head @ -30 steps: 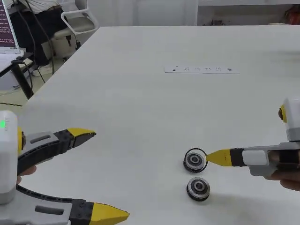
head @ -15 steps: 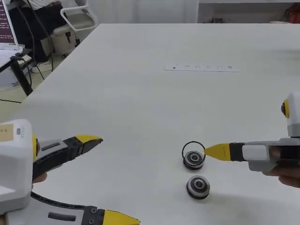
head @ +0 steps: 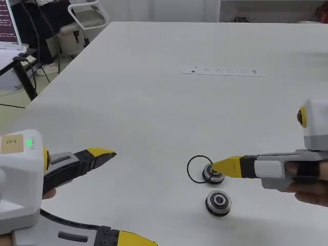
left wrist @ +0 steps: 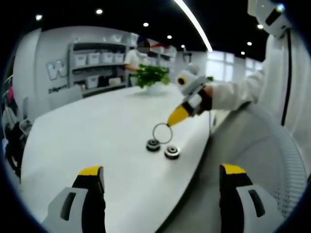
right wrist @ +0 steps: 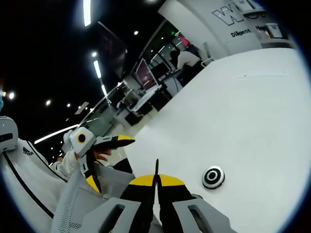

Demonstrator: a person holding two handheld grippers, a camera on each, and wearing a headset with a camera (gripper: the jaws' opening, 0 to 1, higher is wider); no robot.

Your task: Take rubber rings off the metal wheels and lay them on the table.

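Two metal wheels lie on the white table (head: 154, 102). The near wheel (head: 218, 201) still wears its black rubber ring. The far wheel (head: 213, 176) is bare and lies just under my right gripper (head: 215, 165). That gripper is shut on a thin black rubber ring (head: 187, 169), which hangs free of the wheel to its left. In the right gripper view the ring (right wrist: 156, 167) shows edge-on between the shut jaws, with one wheel (right wrist: 213, 176) beside them. My left gripper (head: 130, 197) stands open at the lower left, nothing in it, well apart from the wheels (left wrist: 153, 145).
A flat white strip with small markings (head: 224, 72) lies on the far part of the table. The table's left edge runs past an office chair (head: 84, 20) and a desk with a screen (head: 6, 23). A potted plant (left wrist: 151, 75) stands at the far end.
The ring, seated on the far wheel a second ago, has come off it and now hangs from the right gripper's tip, which has edged left.
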